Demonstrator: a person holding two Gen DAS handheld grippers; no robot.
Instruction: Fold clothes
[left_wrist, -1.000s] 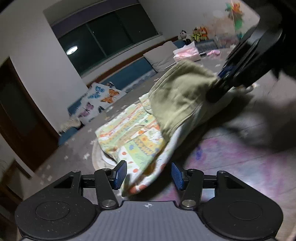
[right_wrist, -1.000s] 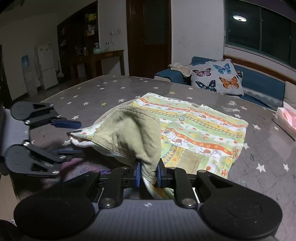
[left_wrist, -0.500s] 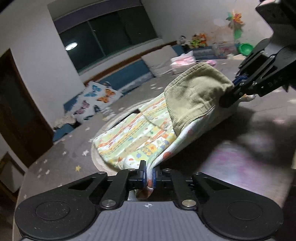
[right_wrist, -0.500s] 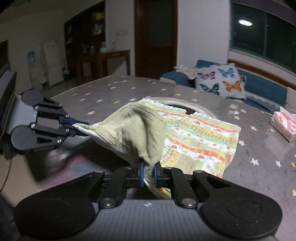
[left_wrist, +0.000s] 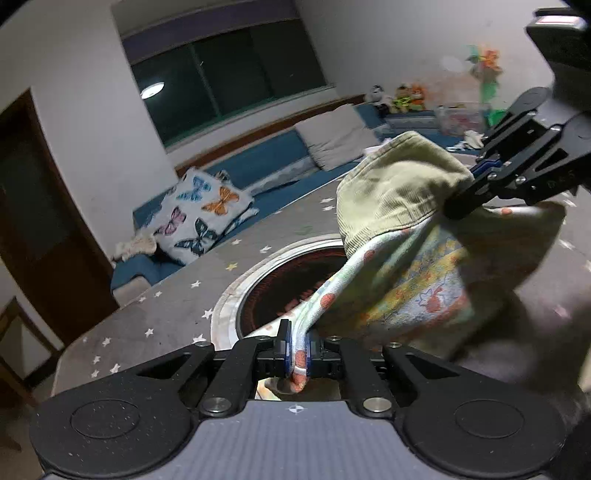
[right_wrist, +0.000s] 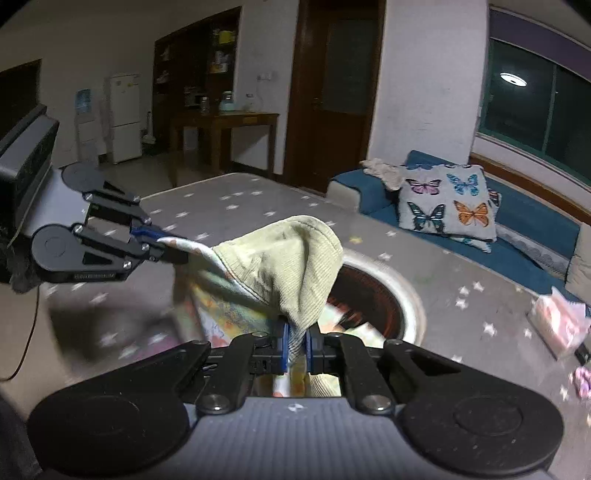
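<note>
One patterned garment (left_wrist: 417, 291) stretched lengthwise between two tools, left tool (left_wrist: 297, 350) and right tool (right_wrist: 295, 345), each pinching an edge.

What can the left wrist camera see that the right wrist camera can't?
Only the left wrist view shows the stuffed toys by the far wall. Only the right wrist view shows the white fridge and wooden table. Both show the patterned garment pinched by the left tool and right tool, the butterfly pillow, and the star-patterned surface with its round opening.
</note>
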